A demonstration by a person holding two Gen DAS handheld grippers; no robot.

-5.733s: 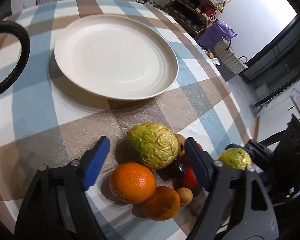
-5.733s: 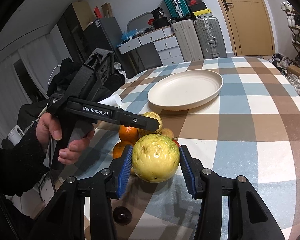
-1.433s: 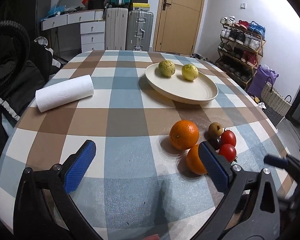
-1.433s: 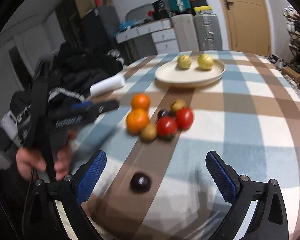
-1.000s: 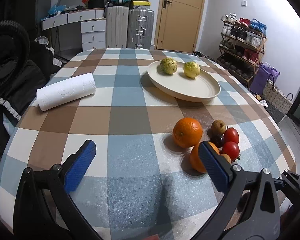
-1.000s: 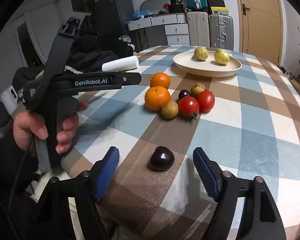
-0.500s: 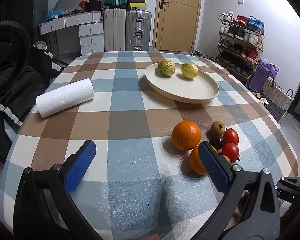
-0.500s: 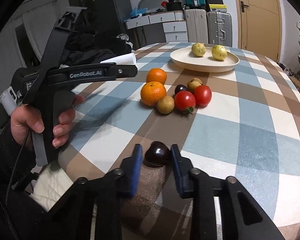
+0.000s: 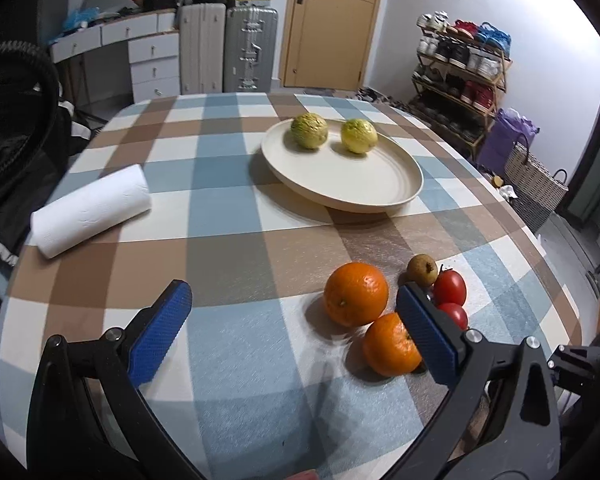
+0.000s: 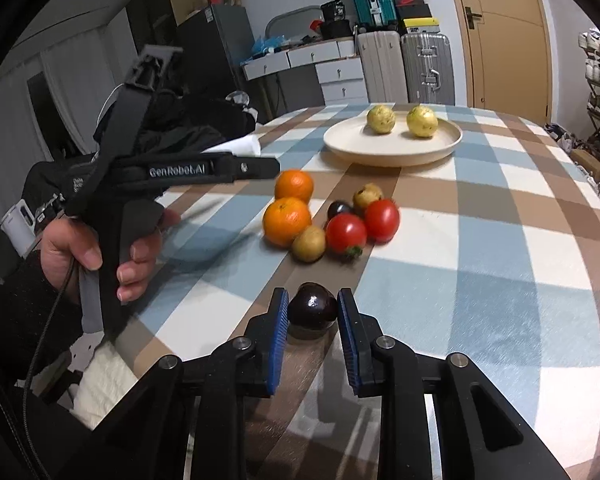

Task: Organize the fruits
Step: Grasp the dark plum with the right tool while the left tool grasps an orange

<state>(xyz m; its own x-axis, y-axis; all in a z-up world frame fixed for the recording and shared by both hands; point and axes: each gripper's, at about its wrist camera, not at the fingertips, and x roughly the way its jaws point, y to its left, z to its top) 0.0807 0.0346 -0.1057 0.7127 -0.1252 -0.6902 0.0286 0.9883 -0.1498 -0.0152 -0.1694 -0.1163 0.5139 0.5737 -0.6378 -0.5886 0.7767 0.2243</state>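
My right gripper is shut on a dark purple plum near the table's front edge; whether the plum rests on the cloth or hangs just above it I cannot tell. Beyond it lie two oranges, two tomatoes, a small brown fruit and another dark fruit. A cream plate farther back holds two yellow-green fruits. My left gripper stands open above the cloth, its right finger beside the nearer orange. The plate lies beyond.
A paper towel roll lies at the table's left. A hand holds the left gripper's handle at the left of the right wrist view. Suitcases, drawers and a door stand behind the table; a shoe rack stands to the right.
My right gripper came down around the dark plum and shut on it, from wide open a second ago. The left gripper stayed open and shifted only slightly.
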